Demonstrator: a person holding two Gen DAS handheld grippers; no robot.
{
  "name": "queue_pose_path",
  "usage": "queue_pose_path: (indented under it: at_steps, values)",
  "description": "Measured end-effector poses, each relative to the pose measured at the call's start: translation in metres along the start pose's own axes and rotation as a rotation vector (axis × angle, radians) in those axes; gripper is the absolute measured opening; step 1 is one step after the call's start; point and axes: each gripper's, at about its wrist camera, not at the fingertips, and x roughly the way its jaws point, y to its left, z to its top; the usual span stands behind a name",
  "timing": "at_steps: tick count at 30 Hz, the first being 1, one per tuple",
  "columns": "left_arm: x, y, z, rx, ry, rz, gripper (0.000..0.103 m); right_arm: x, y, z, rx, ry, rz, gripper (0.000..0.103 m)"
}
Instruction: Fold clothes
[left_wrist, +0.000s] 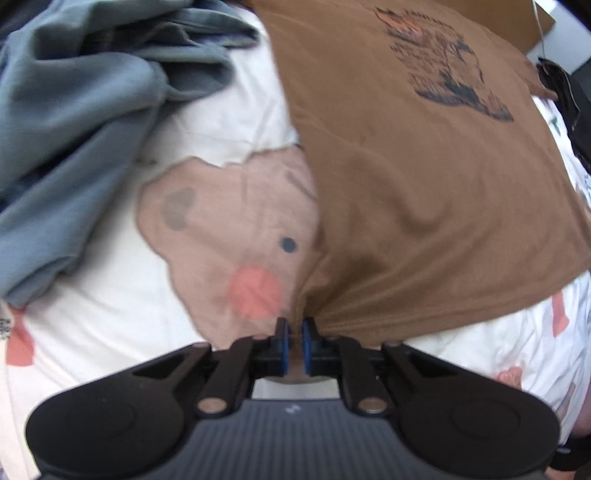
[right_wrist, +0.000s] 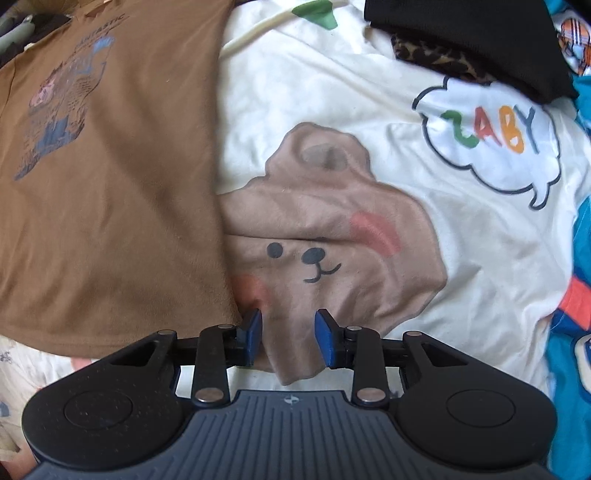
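Observation:
A brown T-shirt (left_wrist: 424, 177) with a dark chest print lies spread on a bed. Its hem corner bunches into my left gripper (left_wrist: 295, 332), which is shut on the fabric. In the right wrist view the same T-shirt (right_wrist: 110, 229) fills the left half. My right gripper (right_wrist: 289, 338) stands open just right of the shirt's near corner, its left blue pad (right_wrist: 253, 332) beside the shirt's edge. Only the bear-printed sheet shows between its fingers.
The cream bedsheet (right_wrist: 369, 110) carries a tan bear print (right_wrist: 332, 240) and a "BABY" cloud (right_wrist: 491, 136). A grey-blue garment (left_wrist: 74, 122) is heaped at the left. Black and leopard-print cloth (right_wrist: 461, 40) lies at the far right, with blue patterned fabric (right_wrist: 576, 314) along the right edge.

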Motion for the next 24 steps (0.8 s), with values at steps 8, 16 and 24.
queue_pose_path:
  at_steps: [8, 16, 24]
  values:
    - [-0.009, 0.000, 0.013, 0.000, -0.021, 0.068, 0.005, 0.006, 0.028, -0.007, -0.118, -0.008, 0.097, 0.038]
    - [-0.013, -0.005, 0.024, -0.005, -0.032, 0.114, 0.005, 0.025, 0.038, -0.012, -0.118, -0.022, 0.104, 0.037]
    - [-0.013, -0.008, 0.023, -0.018, -0.017, 0.117, 0.005, 0.040, 0.047, -0.015, -0.115, -0.009, 0.079, 0.014]
